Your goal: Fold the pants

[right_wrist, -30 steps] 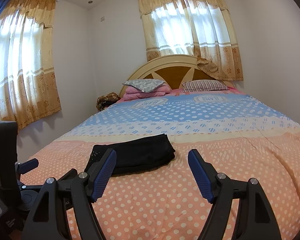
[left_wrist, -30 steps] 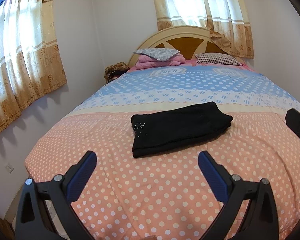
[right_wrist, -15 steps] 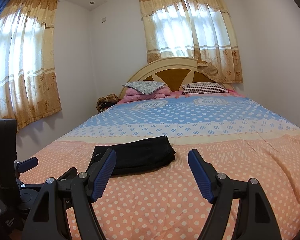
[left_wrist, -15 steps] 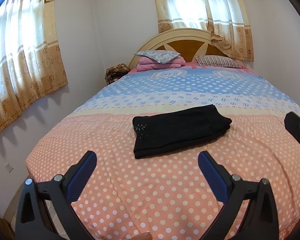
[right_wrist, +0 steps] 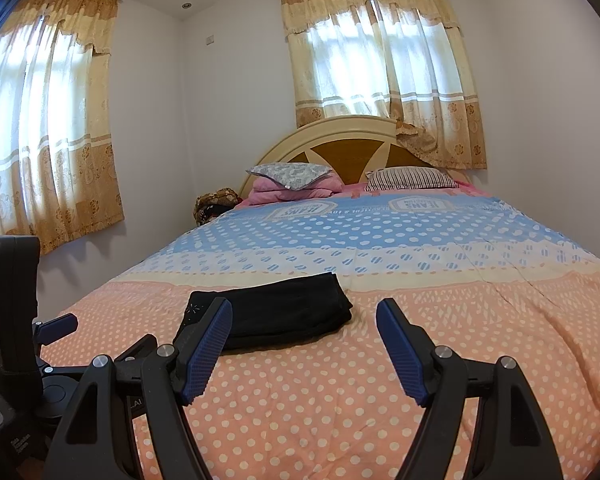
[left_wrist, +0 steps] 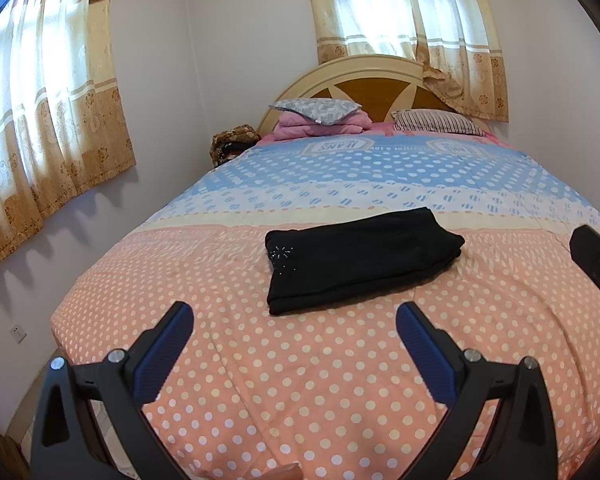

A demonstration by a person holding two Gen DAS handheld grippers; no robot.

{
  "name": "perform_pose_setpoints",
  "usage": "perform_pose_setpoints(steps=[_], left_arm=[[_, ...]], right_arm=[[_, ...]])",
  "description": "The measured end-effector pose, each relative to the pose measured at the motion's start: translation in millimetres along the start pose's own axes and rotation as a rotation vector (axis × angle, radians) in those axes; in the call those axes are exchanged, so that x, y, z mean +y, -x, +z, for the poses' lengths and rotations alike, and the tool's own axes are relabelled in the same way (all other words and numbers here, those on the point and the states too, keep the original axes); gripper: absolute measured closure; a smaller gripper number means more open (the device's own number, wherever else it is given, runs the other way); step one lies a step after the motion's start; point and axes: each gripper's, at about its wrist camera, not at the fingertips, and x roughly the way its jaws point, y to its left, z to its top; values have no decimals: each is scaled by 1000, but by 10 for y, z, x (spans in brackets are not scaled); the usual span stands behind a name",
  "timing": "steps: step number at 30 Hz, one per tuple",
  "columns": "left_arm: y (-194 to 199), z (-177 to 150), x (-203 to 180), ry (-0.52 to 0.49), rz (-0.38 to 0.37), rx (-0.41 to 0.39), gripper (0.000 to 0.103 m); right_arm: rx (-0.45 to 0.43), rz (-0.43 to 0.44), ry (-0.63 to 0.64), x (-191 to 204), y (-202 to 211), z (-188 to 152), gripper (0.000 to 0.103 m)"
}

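Black pants lie folded into a compact rectangle on the pink dotted part of the bed cover, with a small sparkly motif at their left corner. My left gripper hovers short of them, open and holding nothing. In the right wrist view the same pants sit just beyond my right gripper, whose blue pads are spread wide with nothing between them. Its left fingertip overlaps the pants' left edge in the picture. Neither gripper touches the cloth.
Pillows and a folded pink blanket are stacked at the wooden headboard. A brown bag sits in the far left corner. Curtained windows are on the left and back walls. The other gripper's body shows at the left edge.
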Motion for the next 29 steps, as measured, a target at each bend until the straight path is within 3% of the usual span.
perform_pose_setpoints(steps=[29], left_arm=[[-38, -25, -8, 14, -5, 9, 0]], right_arm=[[9, 8, 8, -1, -9, -38, 27]])
